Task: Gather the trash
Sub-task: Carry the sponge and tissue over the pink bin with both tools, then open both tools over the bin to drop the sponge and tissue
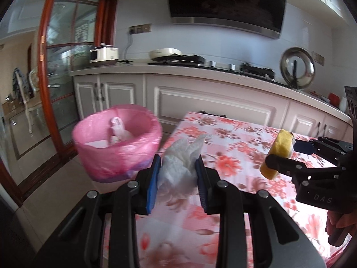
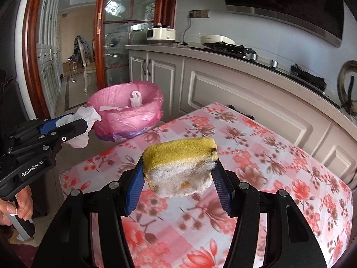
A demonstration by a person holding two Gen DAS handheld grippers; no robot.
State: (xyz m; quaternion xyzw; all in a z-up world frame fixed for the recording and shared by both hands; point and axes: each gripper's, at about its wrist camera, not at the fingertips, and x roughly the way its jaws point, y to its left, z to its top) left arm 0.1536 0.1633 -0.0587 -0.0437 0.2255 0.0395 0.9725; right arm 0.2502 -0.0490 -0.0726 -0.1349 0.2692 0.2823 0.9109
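Blue pads of left gripper [image 1: 178,167] pinching crumpled tissue [image 1: 181,158] at lower centre of left view, squeezed tight; white folds fanning up and to upper right past the tips, no clear long axis. Held clear above tablecloth [image 1: 245,138], probably for carrying off to bin [image 1: 118,143] at left centre, just beyond table edge. Pink liner folded over rim, likely to keep it open for drops; white scraps already lying inside.

Right gripper [image 2: 178,169] clamped on sponge [image 2: 178,167] at centre of right view, pads set partway apart to suit its width. Long axis running left to right across the pads, yellow face up, worn white scrub face toward camera, dark stain at right end. Lifted off tablecloth as well. Same bin [image 2: 127,111] at left centre there, beyond tissue, seemingly next stop for both.
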